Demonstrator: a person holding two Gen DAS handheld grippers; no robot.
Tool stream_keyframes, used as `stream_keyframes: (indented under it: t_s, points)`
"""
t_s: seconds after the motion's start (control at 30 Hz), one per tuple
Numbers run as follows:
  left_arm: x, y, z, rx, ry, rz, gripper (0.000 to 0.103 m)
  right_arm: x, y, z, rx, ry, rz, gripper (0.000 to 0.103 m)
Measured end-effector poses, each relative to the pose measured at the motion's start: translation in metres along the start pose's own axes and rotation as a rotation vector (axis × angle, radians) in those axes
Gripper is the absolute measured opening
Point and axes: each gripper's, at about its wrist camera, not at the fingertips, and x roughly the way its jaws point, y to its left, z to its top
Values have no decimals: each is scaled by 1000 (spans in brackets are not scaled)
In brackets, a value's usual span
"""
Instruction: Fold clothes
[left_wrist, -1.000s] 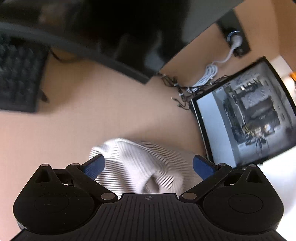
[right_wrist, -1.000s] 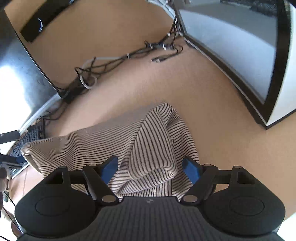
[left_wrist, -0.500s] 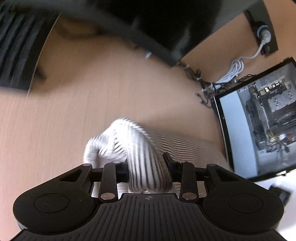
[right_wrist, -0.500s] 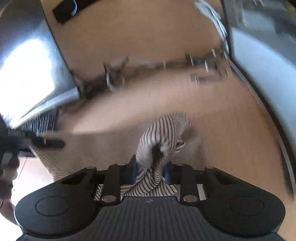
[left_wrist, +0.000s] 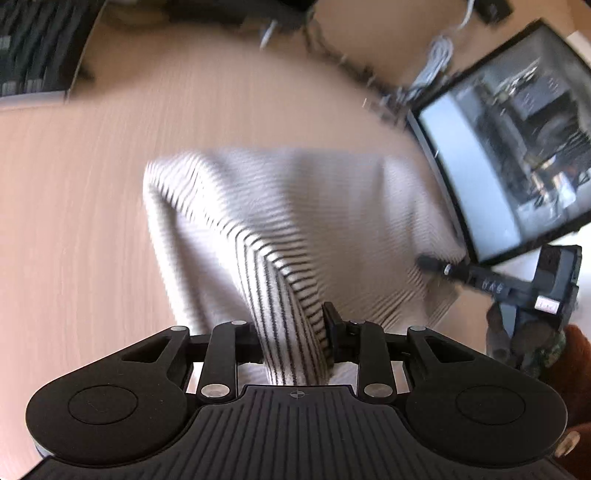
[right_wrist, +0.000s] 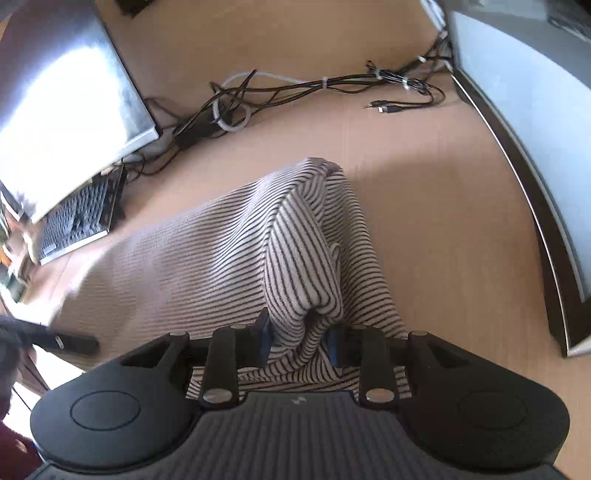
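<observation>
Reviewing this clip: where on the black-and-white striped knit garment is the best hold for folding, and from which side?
The two near corners, approached from the near edge. The striped knit garment lies spread across the tan desk, and the left gripper and right gripper each pinch a raised ridge there, set to carry it over.
</observation>
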Motion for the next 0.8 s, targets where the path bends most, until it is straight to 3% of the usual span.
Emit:
stream_keyframes:
  t_s: [0.1,0.2,0.23,0.3,0.4,0.5,0.57,0.63,0.73,0.8]
  points:
    - [-5,0,-7,39,8,10,41,-12,7,6,-48,-13,-55,42]
    - [-22,-3,-4,81,-27,-6,45,-29,19,15,-111,-54,-87,46]
    - [-33,-5,-3,94,-49,-13,50,-35,23,18,-121,-78,-91,47]
    - [-54,-9,1,115,-103,-18,57,-41,29,26,-103,-132,-78,61]
    - [-76,-15,10,149,-186,2,67,-43,37,37,-69,-189,-40,66]
    - [-74,-22,21,153,-233,8,73,-21,42,36,-24,-167,21,70]
    - [-60,-20,22,130,-205,-45,85,-5,41,30,2,-118,43,82]
    - [-44,-17,21,103,-160,-95,86,9,39,18,13,-97,13,86]
    - [-12,-13,12,71,-82,-87,89,10,42,4,11,-126,-22,88]
    - [2,-9,8,58,-71,-70,91,7,45,0,50,-135,-38,93]
